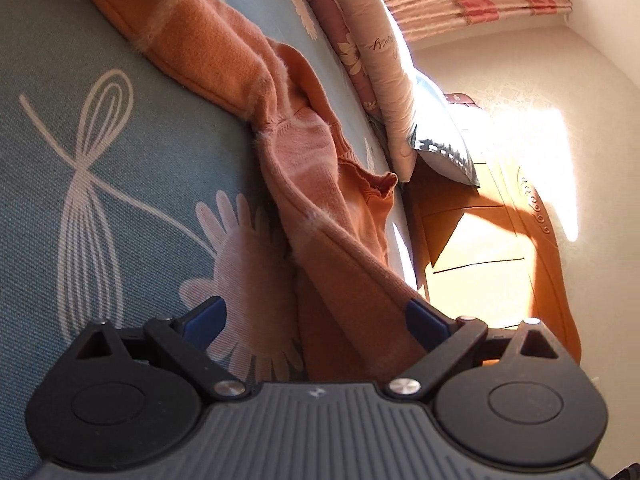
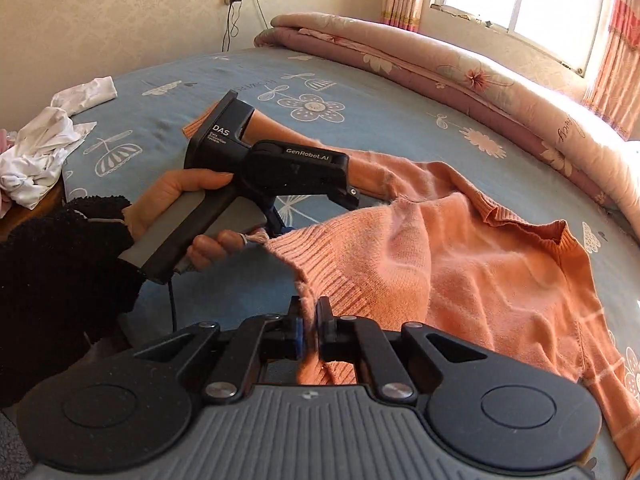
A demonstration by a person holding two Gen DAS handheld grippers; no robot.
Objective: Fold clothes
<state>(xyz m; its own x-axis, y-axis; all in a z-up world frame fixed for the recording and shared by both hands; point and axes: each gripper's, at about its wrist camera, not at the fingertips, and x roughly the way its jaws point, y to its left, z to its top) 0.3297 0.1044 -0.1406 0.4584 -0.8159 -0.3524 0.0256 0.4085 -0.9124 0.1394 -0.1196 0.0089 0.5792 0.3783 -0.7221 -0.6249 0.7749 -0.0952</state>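
Note:
An orange knit sweater lies rumpled on the blue flowered bed sheet. My right gripper is shut on its ribbed hem, the fabric pinched between the two fingers. A hand in a black fleece sleeve holds my left gripper at the hem's other end, just left of the sweater. In the left wrist view the left gripper stands open with its blue pads wide apart. A fold of the sweater runs between them and under the gripper body.
A rolled pink floral quilt lies along the bed's far edge under the window. Crumpled white clothes sit at the left edge of the bed. A pillow and a wooden headboard lie beyond the bed.

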